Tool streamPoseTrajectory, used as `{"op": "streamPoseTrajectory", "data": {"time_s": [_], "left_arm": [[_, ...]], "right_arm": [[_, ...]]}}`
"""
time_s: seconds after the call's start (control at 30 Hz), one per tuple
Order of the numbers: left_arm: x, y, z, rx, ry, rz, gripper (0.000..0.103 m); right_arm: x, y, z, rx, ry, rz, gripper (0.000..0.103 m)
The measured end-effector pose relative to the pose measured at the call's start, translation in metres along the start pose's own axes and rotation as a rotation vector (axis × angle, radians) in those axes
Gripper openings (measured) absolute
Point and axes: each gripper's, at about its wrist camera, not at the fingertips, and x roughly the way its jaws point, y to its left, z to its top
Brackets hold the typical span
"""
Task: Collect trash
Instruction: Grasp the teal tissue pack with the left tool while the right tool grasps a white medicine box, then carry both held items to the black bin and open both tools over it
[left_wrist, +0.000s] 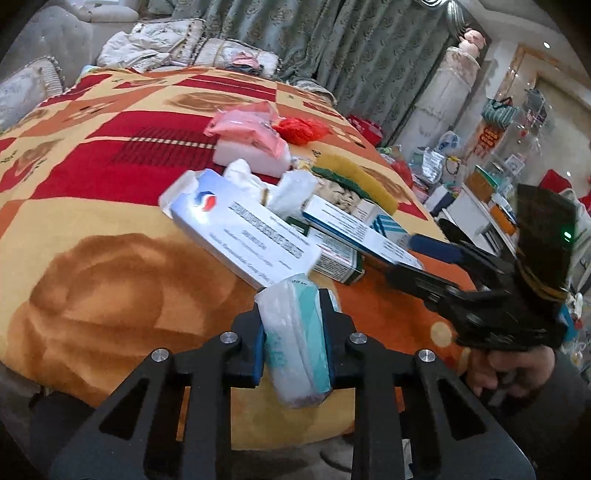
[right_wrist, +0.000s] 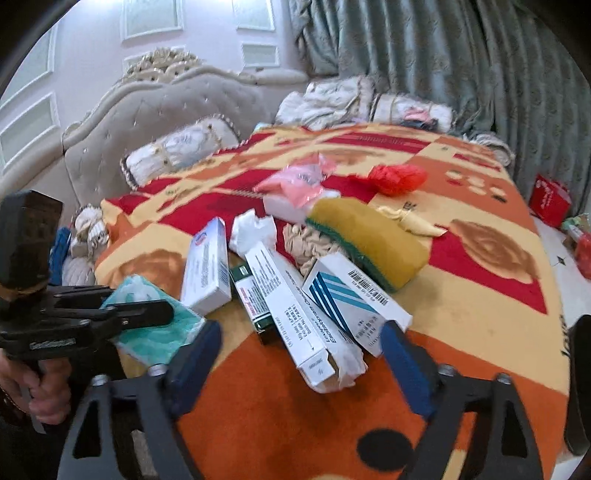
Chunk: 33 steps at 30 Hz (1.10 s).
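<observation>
My left gripper (left_wrist: 295, 332) is shut on a teal and white tissue pack (left_wrist: 295, 339) near the bed's front edge; the pack also shows in the right wrist view (right_wrist: 162, 332). My right gripper (right_wrist: 301, 358) is open, its blue pads either side of a long white medicine box (right_wrist: 295, 317) whose open end lies between them. It reaches in from the right in the left wrist view (left_wrist: 413, 251). Other white boxes (right_wrist: 207, 273) (right_wrist: 354, 295), a crumpled tissue (right_wrist: 253, 229), a yellow-green sponge (right_wrist: 373, 240), a pink bag (right_wrist: 295, 181) and a red bag (right_wrist: 399, 177) lie on the blanket.
The trash lies on a red, orange and yellow blanket (right_wrist: 480, 295) on a bed with a grey tufted headboard (right_wrist: 155, 110) and pillows (right_wrist: 177, 151). Green curtains (right_wrist: 443, 55) hang behind. A cluttered shelf area (left_wrist: 480, 177) stands to the right of the bed.
</observation>
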Motion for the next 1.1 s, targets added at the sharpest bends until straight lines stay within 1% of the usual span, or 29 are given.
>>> {"op": "streamPoseTrajectory", "data": {"time_s": [0.03,0.07,0.13,0.2,0.27,0.3,0.37,0.5,0.6,0.73,0.83,0.97,1.1], "left_arm": [[0.0,-0.001,-0.001,0.004,0.003,-0.004,0.022],[0.001,-0.004,-0.001,0.01,0.002,-0.002,0.023],[0.001,-0.009,-0.003,0.031,0.001,0.005,0.024],[0.003,-0.012,-0.004,0.046,0.001,0.007,0.025],[0.004,-0.014,-0.005,0.059,0.004,0.013,0.027],[0.005,-0.016,-0.005,0.064,0.006,0.014,0.028],[0.006,-0.017,-0.005,0.065,0.007,0.018,0.029],[0.008,-0.015,-0.005,0.038,0.009,0.0,0.029],[0.006,-0.015,-0.004,0.035,-0.002,-0.005,0.024],[-0.002,-0.019,-0.004,0.048,-0.029,-0.013,0.019],[-0.007,-0.019,-0.002,0.043,-0.054,-0.022,0.018],[-0.016,-0.013,0.0,0.009,-0.084,-0.041,0.018],[-0.028,-0.008,0.003,-0.007,-0.129,-0.059,0.018]], "right_arm": [[0.004,0.0,0.0,-0.009,0.006,0.01,0.07],[0.008,0.0,0.0,-0.02,0.014,0.019,0.06],[0.016,0.0,0.0,-0.028,0.033,0.024,0.048],[0.02,-0.003,0.0,-0.02,0.032,0.026,0.043],[0.021,-0.006,-0.003,-0.015,0.03,0.027,0.034],[0.021,-0.007,-0.004,-0.014,0.025,0.027,0.033],[0.022,-0.007,-0.006,-0.017,0.025,0.029,0.027],[0.022,0.0,-0.009,-0.053,0.021,-0.003,0.023],[0.022,0.002,-0.009,-0.069,0.014,-0.008,0.02],[0.017,0.009,-0.008,-0.093,-0.005,-0.019,0.017],[0.009,0.017,-0.002,-0.096,-0.029,-0.031,0.017],[-0.003,0.023,0.008,-0.075,-0.06,-0.034,0.017],[-0.012,0.022,0.018,-0.01,-0.088,-0.033,0.017]]}}
